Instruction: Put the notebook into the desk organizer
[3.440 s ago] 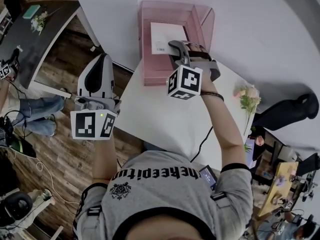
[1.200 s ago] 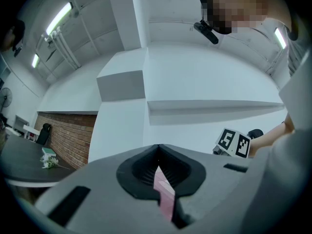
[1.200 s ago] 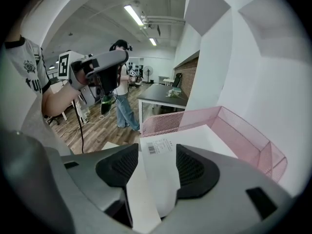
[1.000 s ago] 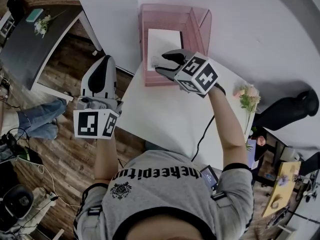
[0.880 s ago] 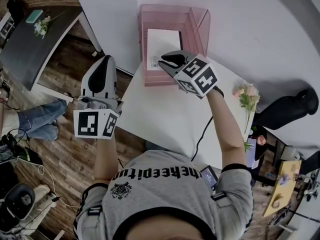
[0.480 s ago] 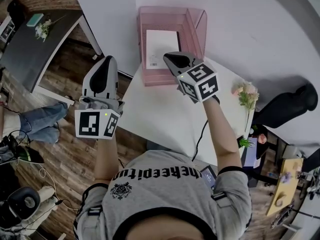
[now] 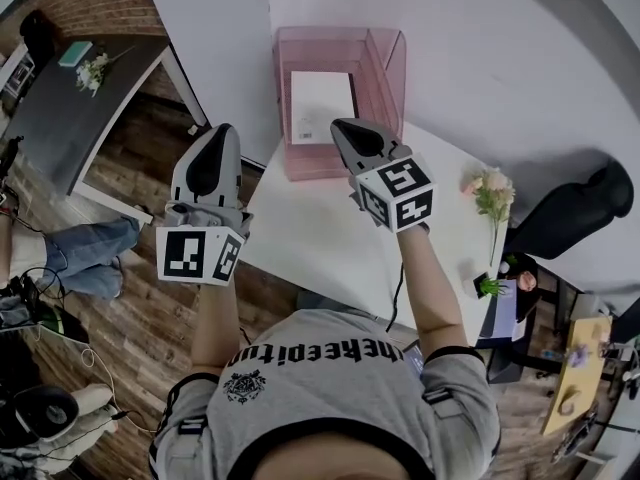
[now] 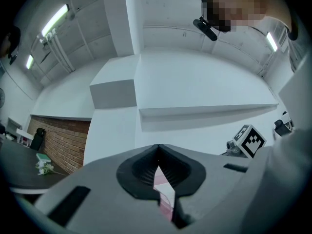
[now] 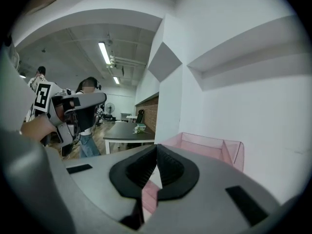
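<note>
The white notebook [image 7: 322, 106] lies flat inside the pink transparent desk organizer [image 7: 385, 68], which stands at the far end of the white table [image 7: 320, 238] against the wall. My right gripper [image 7: 340, 125] hovers just in front of the organizer's open side, shut and holding nothing. In the right gripper view its jaws [image 9: 156, 148] meet, with the organizer [image 9: 214, 147] beyond them. My left gripper [image 7: 221, 128] hangs off the table's left edge above the wooden floor, shut and empty. The left gripper view [image 8: 157, 149] faces the white wall.
A vase of flowers [image 7: 494, 196] stands at the table's right edge, with a black chair [image 7: 580, 213] beyond it. A dark table [image 7: 80, 78] with a green book and flowers stands far left. A seated person's legs [image 7: 85, 253] show on the left floor.
My right gripper's jaws closed with nothing between them. It drew back from the organizer and rose, leaving the notebook inside. My left gripper drifted slightly forward.
</note>
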{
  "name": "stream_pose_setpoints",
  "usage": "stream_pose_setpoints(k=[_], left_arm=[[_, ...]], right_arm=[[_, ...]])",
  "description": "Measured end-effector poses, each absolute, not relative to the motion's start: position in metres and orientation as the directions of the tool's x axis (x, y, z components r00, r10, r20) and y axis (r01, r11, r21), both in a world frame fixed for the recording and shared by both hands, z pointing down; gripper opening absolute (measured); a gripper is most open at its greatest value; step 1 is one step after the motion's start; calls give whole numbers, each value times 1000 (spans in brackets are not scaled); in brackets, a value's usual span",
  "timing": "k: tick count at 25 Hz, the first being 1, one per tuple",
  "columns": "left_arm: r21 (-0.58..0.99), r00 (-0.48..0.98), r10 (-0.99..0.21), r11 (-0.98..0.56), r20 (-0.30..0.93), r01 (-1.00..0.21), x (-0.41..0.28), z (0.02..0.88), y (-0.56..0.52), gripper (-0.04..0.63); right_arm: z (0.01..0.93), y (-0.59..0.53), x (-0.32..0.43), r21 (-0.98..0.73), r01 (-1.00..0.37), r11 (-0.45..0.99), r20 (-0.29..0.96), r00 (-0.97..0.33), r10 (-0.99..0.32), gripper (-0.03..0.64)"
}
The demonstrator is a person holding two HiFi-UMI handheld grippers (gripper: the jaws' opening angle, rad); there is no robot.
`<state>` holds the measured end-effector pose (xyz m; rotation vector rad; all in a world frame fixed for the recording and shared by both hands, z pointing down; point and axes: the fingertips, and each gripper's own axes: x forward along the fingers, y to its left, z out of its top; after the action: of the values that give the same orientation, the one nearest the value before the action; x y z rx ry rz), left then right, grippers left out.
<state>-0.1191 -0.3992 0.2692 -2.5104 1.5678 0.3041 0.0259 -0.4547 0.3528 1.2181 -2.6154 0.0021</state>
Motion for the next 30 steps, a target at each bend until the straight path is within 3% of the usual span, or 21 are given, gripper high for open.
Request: stream_pose_setpoints(k=[18, 30], left_arm=[[-55, 467, -842, -471, -270, -881, -100, 268, -322, 3], [-87, 473, -830, -469, -295, -879, -96, 257, -270, 3]], right_arm=[[292, -350, 65, 79, -863, 499, -59, -504, -862, 2], [270, -273, 76, 162, -905, 394, -168, -419, -892, 2]])
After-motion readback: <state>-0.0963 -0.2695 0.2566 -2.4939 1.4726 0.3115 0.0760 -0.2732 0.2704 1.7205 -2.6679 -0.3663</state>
